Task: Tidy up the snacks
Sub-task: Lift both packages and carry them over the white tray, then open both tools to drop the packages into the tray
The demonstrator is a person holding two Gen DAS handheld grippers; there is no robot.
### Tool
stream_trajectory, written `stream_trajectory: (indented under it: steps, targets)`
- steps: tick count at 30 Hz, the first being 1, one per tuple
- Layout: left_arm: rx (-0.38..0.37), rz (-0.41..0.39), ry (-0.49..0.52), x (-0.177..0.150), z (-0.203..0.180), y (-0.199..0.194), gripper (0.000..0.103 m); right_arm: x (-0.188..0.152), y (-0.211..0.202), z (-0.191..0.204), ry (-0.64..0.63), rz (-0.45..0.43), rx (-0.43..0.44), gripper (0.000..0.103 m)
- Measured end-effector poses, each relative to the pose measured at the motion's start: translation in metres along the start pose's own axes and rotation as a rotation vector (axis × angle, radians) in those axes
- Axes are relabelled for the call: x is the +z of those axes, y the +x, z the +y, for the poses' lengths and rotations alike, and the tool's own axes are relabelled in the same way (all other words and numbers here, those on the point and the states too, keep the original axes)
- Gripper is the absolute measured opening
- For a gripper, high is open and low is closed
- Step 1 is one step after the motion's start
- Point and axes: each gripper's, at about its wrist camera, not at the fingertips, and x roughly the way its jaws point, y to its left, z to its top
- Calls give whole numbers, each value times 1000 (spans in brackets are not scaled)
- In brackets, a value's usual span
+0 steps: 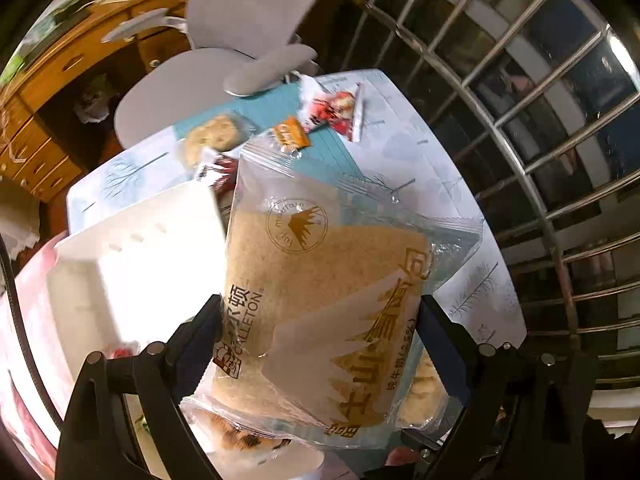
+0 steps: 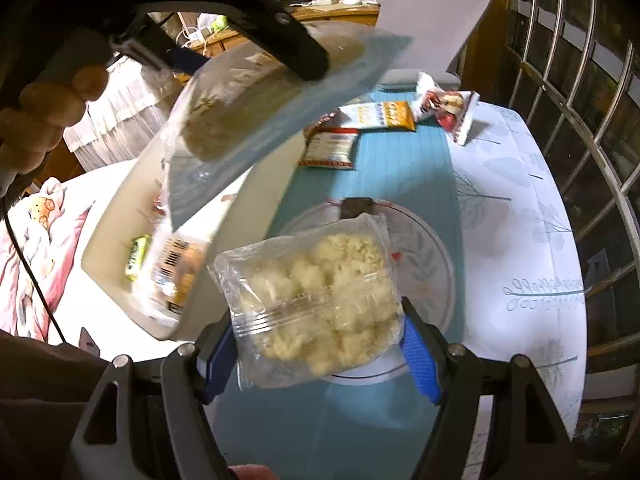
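We hold a flat, clear-wrapped square of tan bread printed with a gold crown [image 1: 320, 300] between the left tongs [image 1: 320, 344], whose jaws press on its two edges, above the white plastic bin [image 1: 132, 264]. The right tongs [image 2: 320, 344] clamp a clear bag of pale crumbly pieces [image 2: 320, 296] over a clear round plate [image 2: 432, 256], just right of that bin. Beyond the bin on the teal-and-white tabletop [image 2: 520, 216] lie an orange-and-white snack packet [image 2: 384, 116], a red-and-white wrapped snack [image 2: 448, 110] and a brown-edged label packet [image 2: 330, 148]. Inside the bin lie a green-yellow candy [image 2: 138, 256] and a wrapped orange snack [image 2: 176, 272].
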Motion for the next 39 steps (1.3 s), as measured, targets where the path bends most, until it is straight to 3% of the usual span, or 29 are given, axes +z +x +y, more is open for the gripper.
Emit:
stream_trajectory:
  steps: [7, 15, 24, 31, 36, 39]
  targets:
    - [-4, -95, -73, -38, 50, -43, 92, 4, -1, 40, 3, -51, 26, 73]
    - [-22, -155, -173, -75, 114, -65, 93, 12, 8, 85, 20, -74, 71, 73]
    - [8, -129, -273, -103, 173, -58, 93, 31, 27, 115, 46, -81, 85, 73]
    - [13, -100, -310, -116, 197, -46, 93, 47, 41, 127, 69, -90, 88, 74]
    - [-20, -57, -349, -121, 205, -35, 94, 52, 45, 128, 87, -78, 80, 88]
    - [-28, -66, -337, -122, 201, -37, 100, 51, 45, 128, 97, -75, 67, 97]
